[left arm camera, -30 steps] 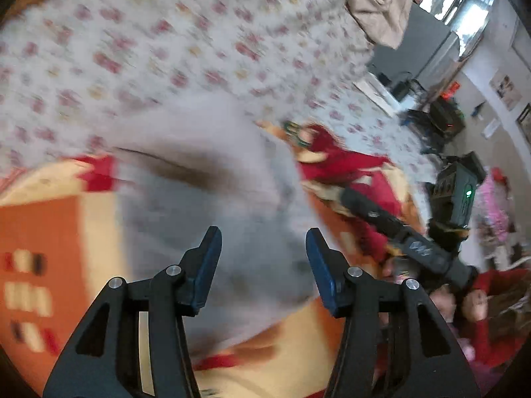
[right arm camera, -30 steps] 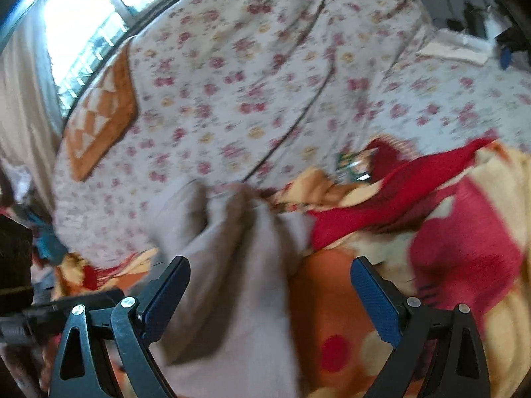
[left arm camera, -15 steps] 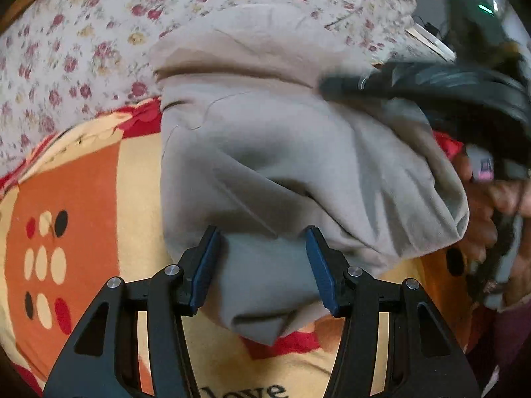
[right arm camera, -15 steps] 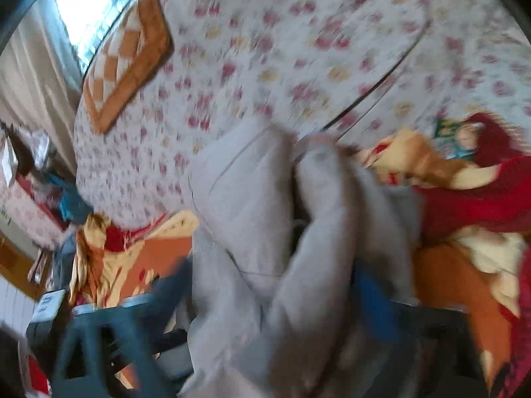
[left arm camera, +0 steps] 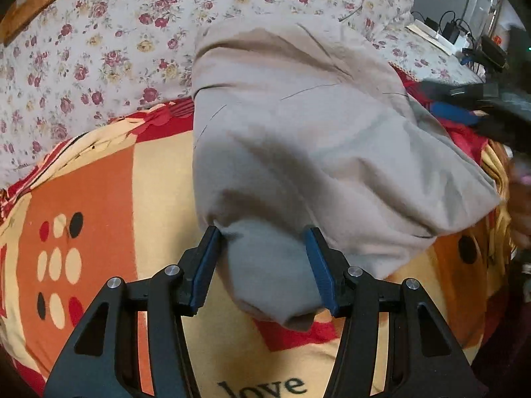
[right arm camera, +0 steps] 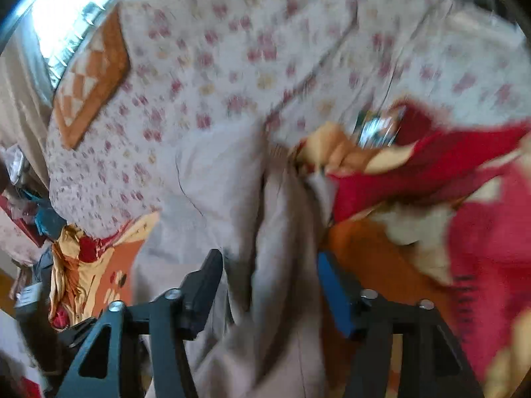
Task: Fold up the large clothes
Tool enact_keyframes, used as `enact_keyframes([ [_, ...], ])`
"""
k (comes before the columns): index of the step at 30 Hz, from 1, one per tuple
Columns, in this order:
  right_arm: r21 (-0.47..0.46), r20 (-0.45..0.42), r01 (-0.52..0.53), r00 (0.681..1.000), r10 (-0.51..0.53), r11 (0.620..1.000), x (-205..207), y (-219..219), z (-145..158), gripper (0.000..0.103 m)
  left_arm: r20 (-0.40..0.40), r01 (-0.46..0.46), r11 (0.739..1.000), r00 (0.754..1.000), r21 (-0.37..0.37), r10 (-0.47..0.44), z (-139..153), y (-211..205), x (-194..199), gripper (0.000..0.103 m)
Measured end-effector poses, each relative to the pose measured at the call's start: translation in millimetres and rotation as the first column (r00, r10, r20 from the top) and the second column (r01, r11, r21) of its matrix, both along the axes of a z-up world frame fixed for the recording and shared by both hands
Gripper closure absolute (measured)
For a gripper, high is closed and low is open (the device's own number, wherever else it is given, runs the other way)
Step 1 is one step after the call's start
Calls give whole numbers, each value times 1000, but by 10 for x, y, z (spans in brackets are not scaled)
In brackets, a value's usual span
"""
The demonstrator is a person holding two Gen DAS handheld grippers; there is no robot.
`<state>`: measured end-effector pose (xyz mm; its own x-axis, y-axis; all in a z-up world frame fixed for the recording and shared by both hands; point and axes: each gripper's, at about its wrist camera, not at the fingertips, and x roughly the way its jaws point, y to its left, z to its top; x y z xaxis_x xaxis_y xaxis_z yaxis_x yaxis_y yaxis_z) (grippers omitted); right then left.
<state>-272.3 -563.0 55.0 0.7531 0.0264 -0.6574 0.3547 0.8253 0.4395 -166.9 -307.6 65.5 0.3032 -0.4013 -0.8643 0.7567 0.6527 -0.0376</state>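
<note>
A large beige-grey garment (left arm camera: 298, 126) lies bunched on an orange, yellow and red blanket (left arm camera: 86, 199). My left gripper (left arm camera: 264, 258) has its blue-padded jaws apart, with a thick fold of the garment between them. In the blurred right wrist view the same garment (right arm camera: 275, 232) hangs in folds between the jaws of my right gripper (right arm camera: 268, 285), which also stand apart. I cannot tell whether the pads of either gripper press the cloth.
A floral bedsheet (left arm camera: 99, 33) covers the bed behind the blanket. Chargers and cables (left arm camera: 444, 30) lie at the far right. A bright window (right arm camera: 66, 10) and an orange checked pillow (right arm camera: 89, 79) are at the left. Crumpled red blanket (right arm camera: 464, 199) lies right.
The garment has been gathered into a bundle in front of my left gripper. My right gripper has narrowed and swung, and cloth now sits between its jaws.
</note>
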Motion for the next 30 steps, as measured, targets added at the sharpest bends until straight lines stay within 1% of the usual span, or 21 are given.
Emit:
enact_keyframes([
  [2,-45,32,-59,998,60,997,-145,141,183,45,-11,-10,1000,1000,-8,10,-3,5,18,50],
  [4,-71,26,-152,988,154,986,-180,387,223,45,-19,-27,1000,999,-13,27,-11,-8,31,50],
  [6,-85,-24,-229,973,228,970,-128,629,114,45,-14,-35,999,999,-14,35,-7,-17,29,50],
  [7,-92,-65,-245,969,240,965,-93,692,23,48,-9,-32,999,999,-13,32,-7,-15,18,50],
  [8,-113,-114,-244,966,231,963,-44,738,-86,59,-3,-25,1000,1000,-10,25,-2,-5,-1,50],
  [9,-150,-154,-237,965,214,960,-2,772,-182,87,0,-22,1000,1000,-5,22,8,12,-22,50],
  [10,-166,-159,-231,966,205,959,-33,751,-228,89,4,-10,1000,1000,-6,10,24,43,-52,50],
  [13,-128,-92,-214,975,203,968,-274,620,-203,92,14,15,999,1000,-29,-14,48,114,-98,48],
  [14,-135,-97,-205,976,193,969,-337,574,-238,93,13,14,999,1000,-35,-13,45,118,-89,48],
  [16,-133,-180,-195,969,169,972,-260,517,-456,93,16,-7,999,1000,-48,8,85,118,-57,48],
  [18,-111,-163,-195,971,176,975,-265,498,-401,93,29,-30,995,999,-99,33,202,155,-34,48],
  [20,-114,-88,-172,983,162,979,-327,462,-170,83,36,-40,990,998,-135,45,285,163,3,48],
  [21,-124,-34,-126,992,123,984,-346,405,3,56,36,-38,991,998,-130,43,285,141,25,48],
  [22,-134,-5,-99,995,99,986,-345,374,95,31,36,-36,993,999,-114,41,261,90,46,48],
  [23,-151,29,-61,997,66,987,-293,331,195,27,36,-37,994,998,-99,41,222,45,60,48],
  [24,-174,35,-29,999,36,984,-165,291,270,26,33,-37,995,999,-90,40,186,19,63,48],
  [26,-185,-35,-24,999,18,983,192,239,274,26,12,-28,997,1000,-65,29,69,-47,50,48],
  [27,-163,-69,-30,997,19,986,419,185,205,28,19,-26,998,999,-51,27,18,-72,24,48],
  [28,-128,-96,-39,995,26,991,634,129,103,45,38,-22,999,999,-41,24,-4,-85,-5,48],
  [29,-102,-109,-52,993,41,993,732,79,30,62,68,-11,1000,998,-27,12,-28,-103,-46,48],
  [30,-64,-124,-86,989,78,994,874,49,-54,86,87,2,1000,996,-16,0,-42,-110,-74,48],
])
